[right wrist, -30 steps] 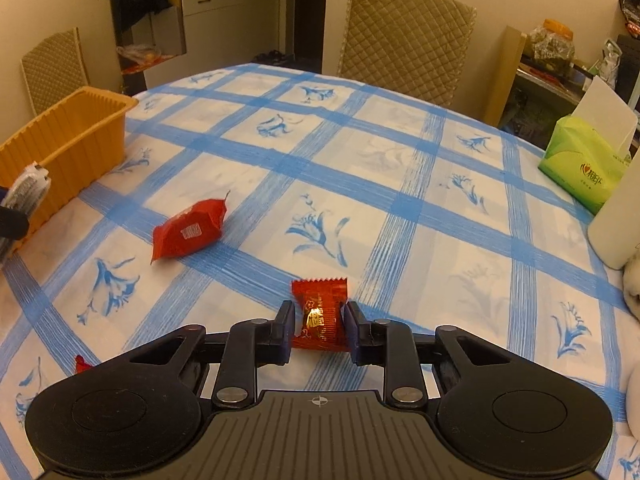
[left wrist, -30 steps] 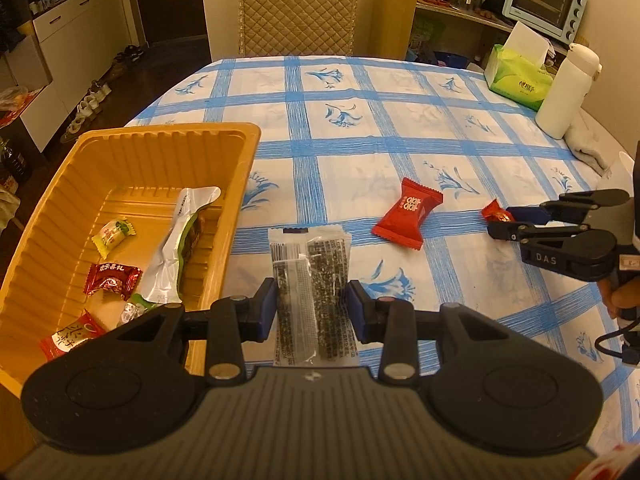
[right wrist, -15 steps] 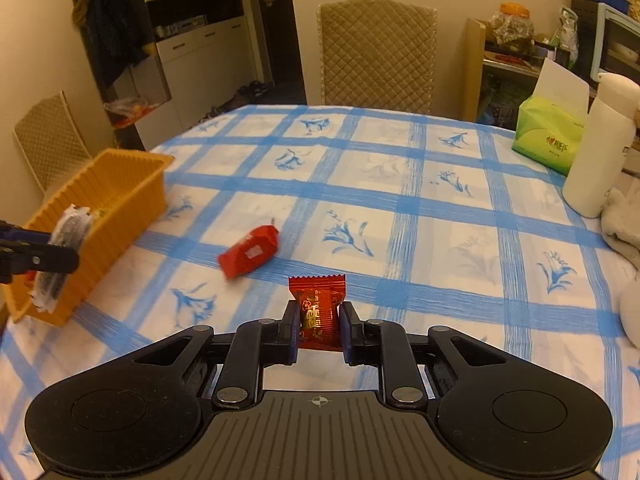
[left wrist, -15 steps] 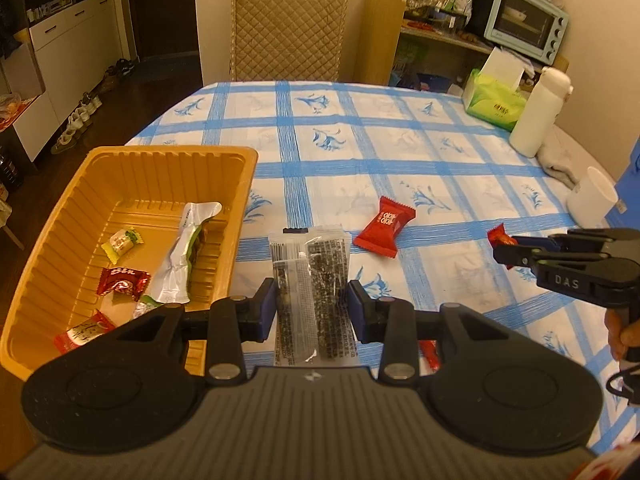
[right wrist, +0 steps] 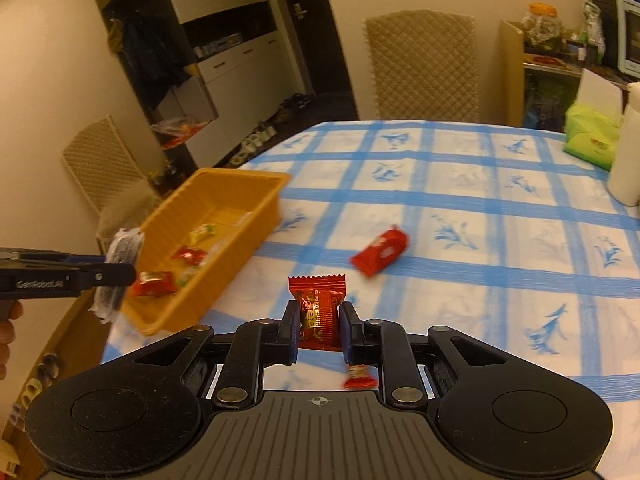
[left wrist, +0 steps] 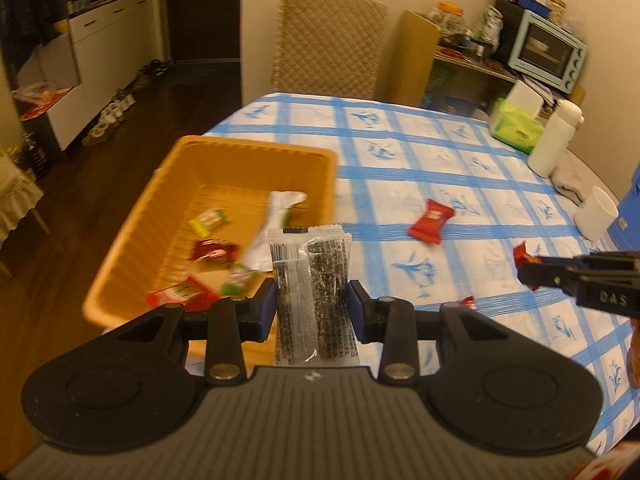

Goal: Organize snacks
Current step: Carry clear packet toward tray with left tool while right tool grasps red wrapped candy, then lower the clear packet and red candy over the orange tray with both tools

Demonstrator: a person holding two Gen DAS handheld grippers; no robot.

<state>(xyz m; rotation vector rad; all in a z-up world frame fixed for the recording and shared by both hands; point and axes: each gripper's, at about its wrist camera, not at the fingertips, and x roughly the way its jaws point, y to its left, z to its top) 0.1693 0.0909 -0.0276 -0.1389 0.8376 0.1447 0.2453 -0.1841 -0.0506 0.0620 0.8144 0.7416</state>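
My left gripper (left wrist: 312, 304) is shut on a clear packet of dark seaweed snack (left wrist: 312, 292), held in the air by the near right corner of the orange basket (left wrist: 256, 152). The basket holds several wrapped snacks. My right gripper (right wrist: 319, 330) is shut on a small red candy (right wrist: 318, 312), held above the table. The right gripper also shows at the right edge of the left wrist view (left wrist: 532, 270); the left gripper shows at the left of the right wrist view (right wrist: 120, 272). A red snack pack (left wrist: 431, 221) and a small red candy (right wrist: 358, 378) lie on the tablecloth.
The blue-checked tablecloth (left wrist: 400, 152) covers the table. At the far right stand a green tissue pack (left wrist: 516, 132), a white bottle (left wrist: 554, 140), a white cup (left wrist: 596, 212) and a grey cloth. A quilted chair (left wrist: 332, 44) stands behind the table. The floor drops off left of the basket.
Both grippers have risen and swung left toward the basket, each still holding its snack. The table looks farther below.
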